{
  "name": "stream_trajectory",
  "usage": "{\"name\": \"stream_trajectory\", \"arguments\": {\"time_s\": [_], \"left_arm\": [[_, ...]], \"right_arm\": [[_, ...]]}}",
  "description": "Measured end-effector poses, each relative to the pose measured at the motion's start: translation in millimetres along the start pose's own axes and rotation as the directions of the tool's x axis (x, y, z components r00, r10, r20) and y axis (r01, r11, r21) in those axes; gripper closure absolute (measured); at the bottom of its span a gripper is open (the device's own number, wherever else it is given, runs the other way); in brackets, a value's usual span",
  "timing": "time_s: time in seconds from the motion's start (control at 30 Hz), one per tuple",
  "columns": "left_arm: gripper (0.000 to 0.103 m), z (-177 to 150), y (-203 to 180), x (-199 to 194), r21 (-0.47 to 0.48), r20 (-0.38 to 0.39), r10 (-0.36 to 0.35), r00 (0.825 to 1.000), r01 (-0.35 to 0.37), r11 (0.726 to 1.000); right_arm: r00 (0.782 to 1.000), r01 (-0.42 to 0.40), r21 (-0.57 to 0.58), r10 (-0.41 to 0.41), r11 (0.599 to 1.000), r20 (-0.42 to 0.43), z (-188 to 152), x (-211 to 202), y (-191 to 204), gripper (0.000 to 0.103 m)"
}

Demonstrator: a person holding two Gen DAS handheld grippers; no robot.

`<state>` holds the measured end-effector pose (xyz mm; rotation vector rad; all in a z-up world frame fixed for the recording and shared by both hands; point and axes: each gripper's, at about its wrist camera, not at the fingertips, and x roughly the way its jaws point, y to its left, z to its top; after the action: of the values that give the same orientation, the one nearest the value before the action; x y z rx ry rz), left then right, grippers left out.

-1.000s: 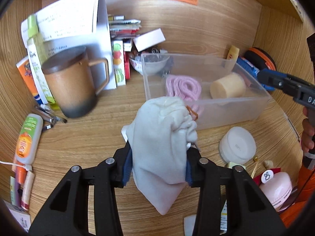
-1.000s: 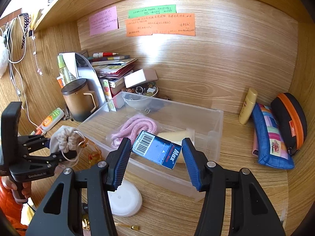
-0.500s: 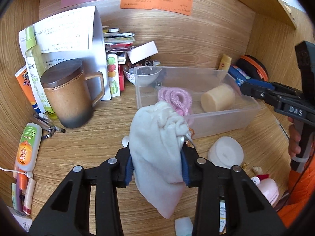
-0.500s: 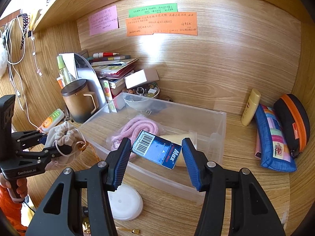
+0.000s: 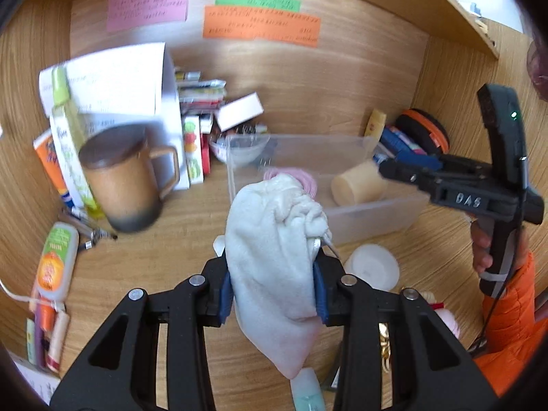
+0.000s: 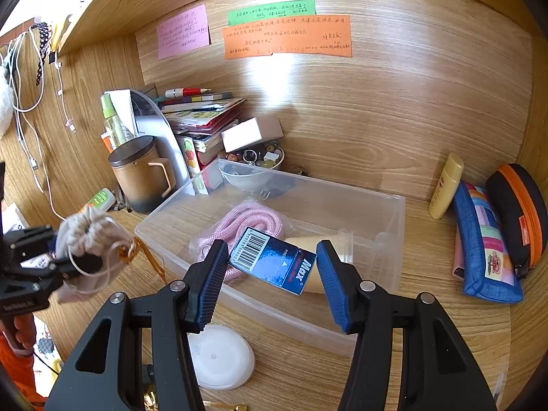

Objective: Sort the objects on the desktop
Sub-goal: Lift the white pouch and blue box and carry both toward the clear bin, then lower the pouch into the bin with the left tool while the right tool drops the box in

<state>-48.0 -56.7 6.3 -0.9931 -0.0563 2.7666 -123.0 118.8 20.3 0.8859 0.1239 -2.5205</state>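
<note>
My left gripper (image 5: pixel 273 267) is shut on a white drawstring pouch (image 5: pixel 274 257), held off the desk just in front of the clear plastic bin (image 5: pixel 376 212). In the right wrist view the pouch (image 6: pixel 89 239) hangs left of the bin (image 6: pixel 342 188), and an orange cord dangles from the pouch. My right gripper (image 6: pixel 272 245) is shut on a blue Max box (image 6: pixel 274 263), held tilted over the bin's front part. Inside the bin lie a coiled pink rope (image 6: pixel 246 219) and a cream cylinder (image 6: pixel 328 239).
A lidded brown mug (image 5: pixel 123 185) stands at the left, with a stack of books (image 6: pixel 202 116) behind it. A white round case (image 6: pixel 219 356) lies in front of the bin. A yellow bottle (image 6: pixel 445 185), a blue pencil case (image 6: pixel 486 246) and an orange-rimmed case (image 6: pixel 520 212) sit at the right.
My left gripper has lifted the pouch a little higher, close beside the bin's left corner. The right gripper and its blue box have stayed where they were.
</note>
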Motion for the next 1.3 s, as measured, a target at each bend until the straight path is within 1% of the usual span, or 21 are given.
{"name": "stream_trajectory", "arguments": {"time_s": [0.1, 0.33, 0.4, 0.47, 0.53, 0.67, 0.97, 1.3], "left_arm": [[0.066, 9, -2, 7, 0.019, 0.002, -0.003, 1.000, 0.003, 1.000], [0.066, 28, -8, 23, 0.050, -0.004, -0.045, 0.999, 0.045, 0.998], [0.066, 33, -10, 26, 0.057, -0.005, -0.072, 0.997, 0.072, 0.996], [0.066, 37, -11, 29, 0.066, -0.003, -0.080, 0.997, 0.080, 0.995], [0.066, 40, -12, 37, 0.066, -0.018, -0.092, 0.996, 0.093, 0.993], [0.066, 42, -13, 55, 0.070, -0.055, -0.102, 0.993, 0.106, 0.992], [0.066, 47, -7, 78, 0.063, -0.085, -0.125, 0.989, 0.130, 0.989], [0.065, 50, -2, 103, 0.044, -0.122, -0.139, 0.983, 0.145, 0.988]], "right_arm": [[1.000, 0.000, 0.002, 0.000, 1.000, -0.007, 1, 3, -1, 0.053], [0.999, 0.009, -0.007, -0.010, 1.000, -0.032, 3, 15, -3, 0.053], [0.999, 0.006, -0.007, -0.006, 1.000, -0.040, 3, 19, -3, 0.053], [0.999, 0.001, -0.008, -0.002, 1.000, -0.049, 3, 22, -2, 0.053], [0.998, -0.004, -0.012, 0.004, 1.000, -0.057, 3, 27, 0, 0.053], [0.997, -0.017, -0.023, 0.015, 1.000, -0.070, 5, 34, 5, 0.053], [0.994, -0.035, -0.021, 0.033, 0.999, -0.109, 4, 50, 7, 0.053], [0.990, -0.050, -0.011, 0.048, 0.999, -0.129, 3, 60, 6, 0.053]]}}
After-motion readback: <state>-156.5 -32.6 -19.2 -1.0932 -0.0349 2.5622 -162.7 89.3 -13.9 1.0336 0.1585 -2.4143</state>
